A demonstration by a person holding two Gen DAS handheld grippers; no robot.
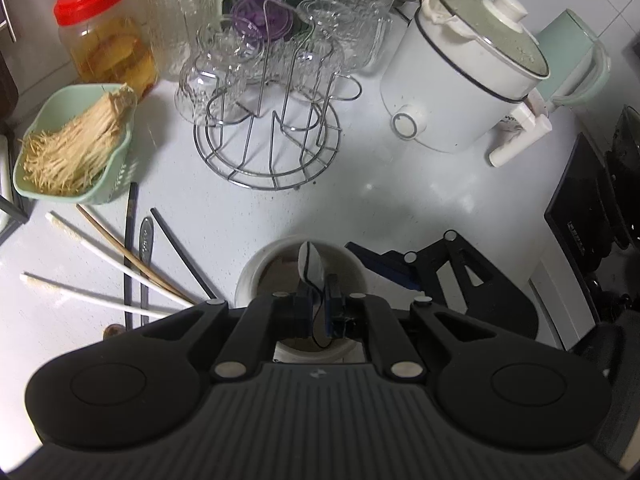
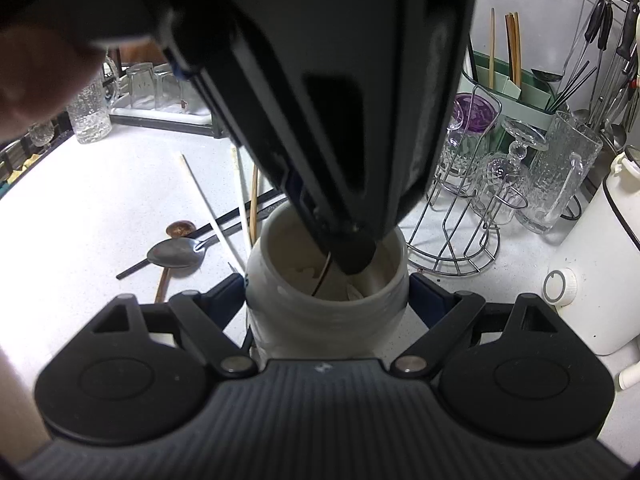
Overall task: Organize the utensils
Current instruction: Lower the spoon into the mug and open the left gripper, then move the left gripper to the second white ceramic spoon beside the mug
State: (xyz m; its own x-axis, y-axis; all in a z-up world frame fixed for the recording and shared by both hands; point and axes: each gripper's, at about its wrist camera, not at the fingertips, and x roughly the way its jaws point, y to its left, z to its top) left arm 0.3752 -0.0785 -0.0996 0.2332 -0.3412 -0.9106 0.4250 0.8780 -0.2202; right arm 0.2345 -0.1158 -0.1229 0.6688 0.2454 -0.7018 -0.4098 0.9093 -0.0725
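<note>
A white ceramic spoon with a dark rim [image 1: 310,262] is clamped between the nearly closed jaws of the left gripper [image 1: 319,300] and is held over the mouth of a white ceramic cylindrical holder [image 1: 256,268], its bowl inside the rim. The holder [image 2: 326,312] is gripped on both sides by the right gripper [image 2: 326,292], whose blue-padded fingers [image 2: 426,294] are pressed against its outer wall. The left gripper [image 2: 352,256] is seen from the right wrist pointing steeply down into the holder. On the white speckled countertop [image 1: 400,208], left of the holder, a metal spoon [image 2: 176,254], a brown wooden spoon [image 2: 180,229], white chopsticks [image 1: 100,248], tan wooden chopsticks [image 1: 120,246] and black chopsticks [image 1: 180,246] are left lying crossed. Behind them a wire glass rack [image 1: 268,148], a pale green basket of noodles [image 1: 76,148], a red-lidded glass jar [image 1: 106,40] and a white electric pot [image 1: 460,88] are seen.
</note>
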